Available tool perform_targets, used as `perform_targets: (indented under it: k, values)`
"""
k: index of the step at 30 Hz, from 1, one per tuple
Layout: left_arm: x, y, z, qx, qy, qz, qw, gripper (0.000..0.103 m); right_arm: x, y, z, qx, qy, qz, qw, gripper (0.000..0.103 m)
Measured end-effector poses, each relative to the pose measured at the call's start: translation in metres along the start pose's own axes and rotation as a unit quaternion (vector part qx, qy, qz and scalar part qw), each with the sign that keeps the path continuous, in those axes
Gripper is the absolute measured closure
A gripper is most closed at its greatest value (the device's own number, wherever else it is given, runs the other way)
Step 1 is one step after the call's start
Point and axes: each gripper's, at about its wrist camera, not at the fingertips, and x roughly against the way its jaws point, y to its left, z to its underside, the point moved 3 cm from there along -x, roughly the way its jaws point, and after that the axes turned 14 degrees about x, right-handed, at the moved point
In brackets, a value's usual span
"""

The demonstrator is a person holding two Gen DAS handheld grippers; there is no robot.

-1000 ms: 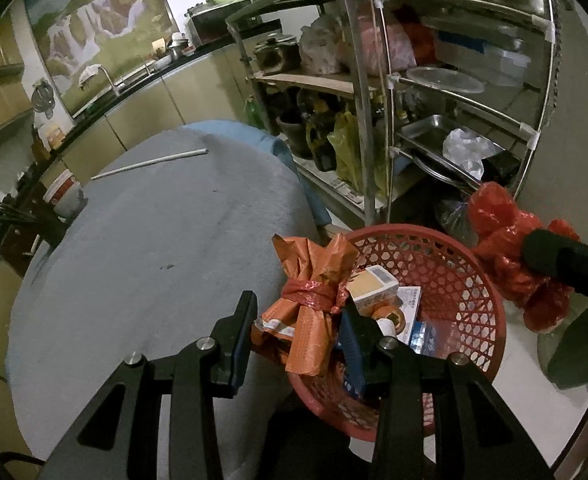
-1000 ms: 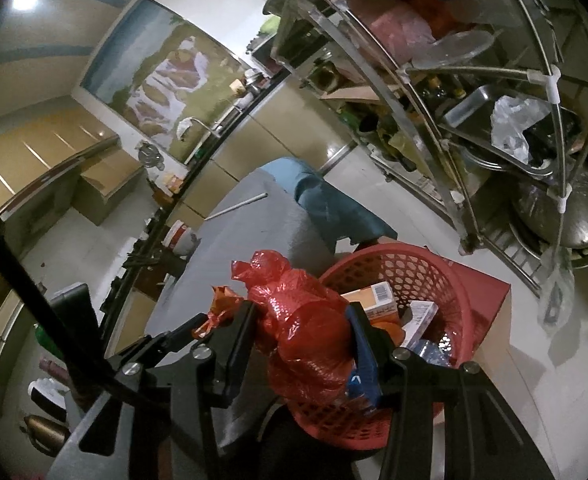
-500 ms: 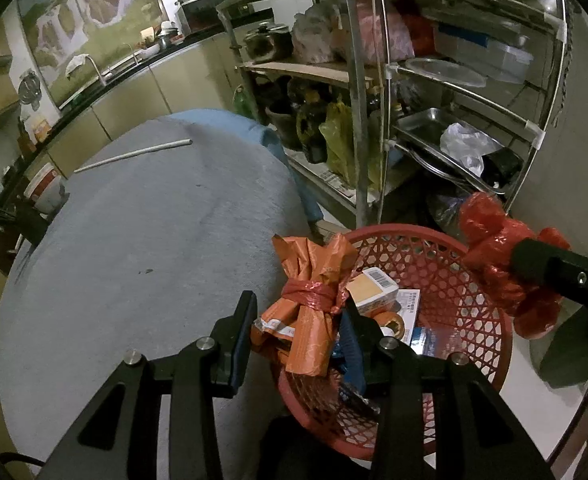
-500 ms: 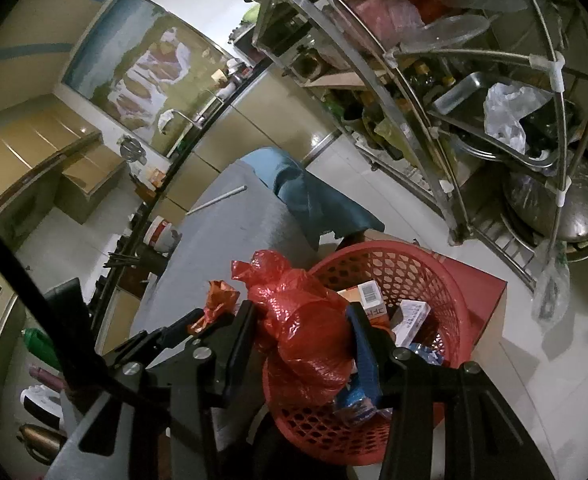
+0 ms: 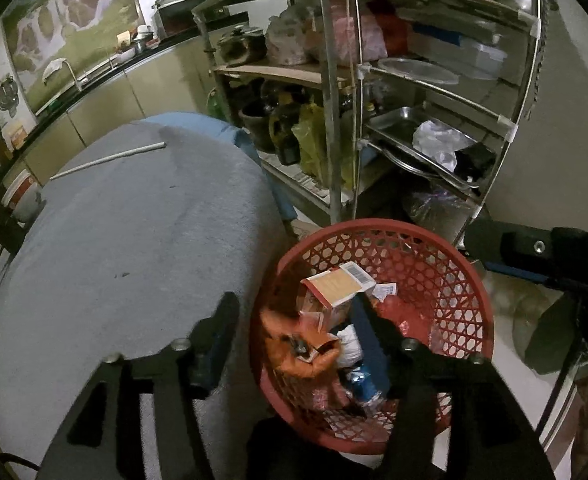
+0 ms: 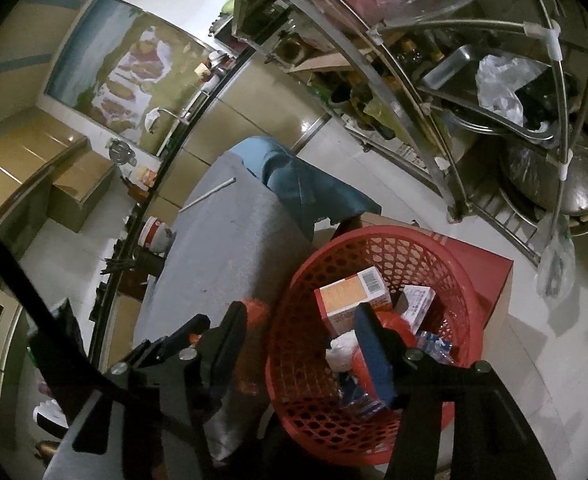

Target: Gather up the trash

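The left tongs (image 5: 294, 334) are hanging over the near rim of the red basket (image 5: 446, 240), jaws having just been opening and now parted, gripping nothing; the orange bag (image 5: 306, 350) is lying loose below them inside the basket, beside a cardboard box (image 5: 336, 286). The right tongs (image 6: 300, 334) are likewise standing spread with nothing held, jaws having just been opening, and the red bag (image 6: 394, 326) is resting among the trash in the basket. The basket is sitting just beside the curved edge of the grey-covered bench (image 5: 125, 240), which is lying bare but for a white stick (image 5: 107, 160) near its far edge. The metal rack (image 5: 434, 92) is crowding the basket's far side; open floor (image 6: 534, 364) is showing to the right.
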Motion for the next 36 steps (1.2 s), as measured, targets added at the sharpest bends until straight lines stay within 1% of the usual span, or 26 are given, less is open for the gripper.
perform_targets:
  k: [4,9,15,16,18,20,22,23,26,29,32,36]
  values:
    - [0.009,0.007,0.0,0.011,-0.006,-0.003,0.9999,0.042,0.005,0.007,0.0,0.006,-0.011,0.003,1.0,0.044]
    - [0.027,0.02,0.002,0.038,-0.016,-0.008,0.9991,0.041,0.012,0.025,0.003,0.028,-0.019,0.004,0.999,0.044]
    - [0.068,0.038,0.006,0.064,-0.059,-0.026,0.9959,0.04,0.027,0.053,0.008,0.068,-0.034,0.011,0.997,0.044]
    - [0.076,0.043,0.007,0.071,-0.068,-0.028,0.9948,0.039,0.03,0.059,0.01,0.076,-0.037,0.011,0.996,0.044]
    - [0.091,0.052,0.009,0.085,-0.083,-0.034,0.9924,0.028,0.036,0.071,0.013,0.093,-0.041,0.013,0.995,0.044]
    - [0.11,0.064,0.014,0.102,-0.104,-0.043,0.9884,0.026,0.041,0.085,0.018,0.115,-0.045,0.015,0.992,0.044]
    - [0.122,0.074,0.018,0.112,-0.109,-0.057,0.9861,0.026,0.047,0.099,0.023,0.132,-0.05,0.01,0.99,0.039]
    - [0.13,0.082,0.021,0.12,-0.111,-0.068,0.9842,0.026,0.048,0.106,0.024,0.141,-0.052,0.008,0.989,0.038]
    - [0.151,0.103,0.029,0.146,-0.125,-0.094,0.9768,0.026,0.051,0.128,0.028,0.171,-0.058,0.006,0.983,0.038]
    - [0.173,0.13,0.037,0.172,-0.141,-0.13,0.9661,0.026,0.047,0.159,0.032,0.21,-0.057,-0.006,0.976,0.037]
    - [0.196,0.16,0.05,0.208,-0.159,-0.171,0.9499,0.026,0.04,0.197,0.038,0.253,-0.051,-0.026,0.966,0.037]
    - [0.217,0.193,0.063,0.245,-0.167,-0.203,0.9332,0.026,0.034,0.246,0.045,0.309,-0.051,-0.043,0.949,0.037]
